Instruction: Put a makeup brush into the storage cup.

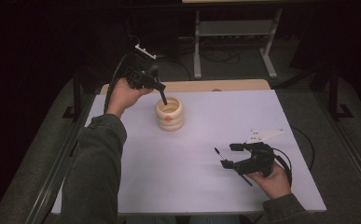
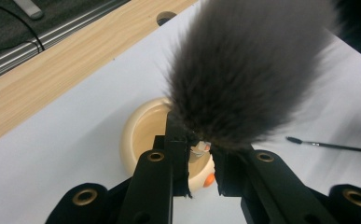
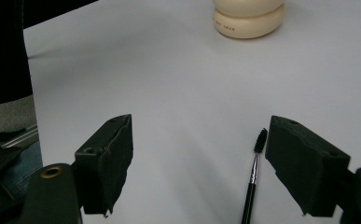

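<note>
Over the cream holder [image 1: 170,113] at the bench's far side, my left fingers [image 2: 176,154] clamp a fluffy brush [image 2: 248,70], bristles up, handle aimed into its mouth; my right fingers [image 3: 106,154] gape beside the spoolie [image 3: 254,170].

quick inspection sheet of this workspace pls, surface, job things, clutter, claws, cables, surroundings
surface: white table top, wooden strip along its far edge.
job's things: fluffy grey makeup brush held over the cream ribbed holder; thin spoolie brush lying flat on the table.
clutter: nothing seen.
grippers: left claw shut on the fluffy brush's handle above the holder; right claw open, low over the table beside the spoolie, not touching it.
cables: black cable trailing from the right claw.
surroundings: dark floor, grey metal frame behind the table.
</note>
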A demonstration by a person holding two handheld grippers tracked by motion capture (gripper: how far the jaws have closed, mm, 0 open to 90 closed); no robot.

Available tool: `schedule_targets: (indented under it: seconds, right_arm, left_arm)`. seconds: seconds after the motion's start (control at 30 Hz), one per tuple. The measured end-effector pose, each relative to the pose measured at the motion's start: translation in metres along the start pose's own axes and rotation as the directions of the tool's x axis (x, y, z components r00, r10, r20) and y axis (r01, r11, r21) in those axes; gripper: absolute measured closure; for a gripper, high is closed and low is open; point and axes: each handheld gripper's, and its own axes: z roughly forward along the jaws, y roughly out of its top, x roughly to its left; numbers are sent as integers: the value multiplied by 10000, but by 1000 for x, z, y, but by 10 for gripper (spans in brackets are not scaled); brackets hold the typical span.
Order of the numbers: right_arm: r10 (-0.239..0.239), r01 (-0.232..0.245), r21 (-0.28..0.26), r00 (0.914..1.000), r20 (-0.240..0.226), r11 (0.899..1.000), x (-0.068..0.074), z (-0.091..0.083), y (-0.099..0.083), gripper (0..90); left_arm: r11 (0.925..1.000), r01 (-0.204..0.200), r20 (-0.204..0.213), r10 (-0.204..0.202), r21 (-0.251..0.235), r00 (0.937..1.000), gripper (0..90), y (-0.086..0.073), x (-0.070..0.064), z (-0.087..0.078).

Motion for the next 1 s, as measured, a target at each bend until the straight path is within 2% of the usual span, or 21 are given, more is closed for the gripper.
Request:
schedule_targets:
  seconds: [0.07,0.17,0.33,0.4,0.43,0.5,0.57,0.63,0.77,0.8,0.83,0.9,0.97,1.0]
  right_arm:
    - [15,-15,-15,10000,-14,10000,-1,-1,0,223]
    - [45,-45,-64,10000,-4,10000,-1,-2,-1,223]
    - [11,-11,-39,10000,-14,10000,-1,-1,0,223]
    - [-2,2,-28,10000,-18,10000,-1,-1,0,223]
    - [-11,11,-26,10000,-21,10000,-1,-1,-1,223]
    - [22,-22,-17,10000,-24,10000,-1,-2,-1,224]
    - [-14,14,-37,10000,-12,10000,-1,-2,-1,223]
    - [35,-36,-73,10000,-22,10000,0,-2,-1,224]
    - [5,-5,-23,10000,-49,10000,0,-1,-1,223]
    - [13,-13,13,10000,-32,10000,0,0,-1,223]
    - [2,-2,27,10000,-29,10000,0,0,-1,223]
    - [-28,28,19,10000,-25,10000,0,0,-1,223]
    - [-11,11,19,10000,-25,10000,0,-1,-1,224]
    - [-20,20,7,10000,-16,10000,0,-1,-1,223]
  left_arm:
    - [9997,-214,-133,216,138,9997,773,0,0,3]
    - [9999,26,-99,-27,-97,9999,773,0,-2,7]
    - [10000,10,-356,-9,40,9994,773,0,-2,12]
    - [9999,115,-374,-115,2,9992,772,-1,0,12]
    - [9994,284,-335,-290,-183,9990,772,-2,-1,13]
    - [9998,197,-340,-200,-87,9992,772,-3,1,14]
    - [9983,494,-248,-501,-299,9984,771,-6,3,16]
    - [9986,492,-284,-498,-210,9984,772,-9,5,18]
    - [9967,744,-299,-753,-322,9967,771,-13,5,24]
    - [9982,573,-318,-579,-179,9978,771,-14,7,23]
    - [9968,726,-287,-736,-325,9969,771,-15,6,24]
    - [9980,601,-276,-605,-171,9978,770,-16,8,25]
    - [9972,723,-302,-729,-198,9969,770,-19,7,28]
    - [9981,610,-323,-613,-98,9976,770,-20,8,28]
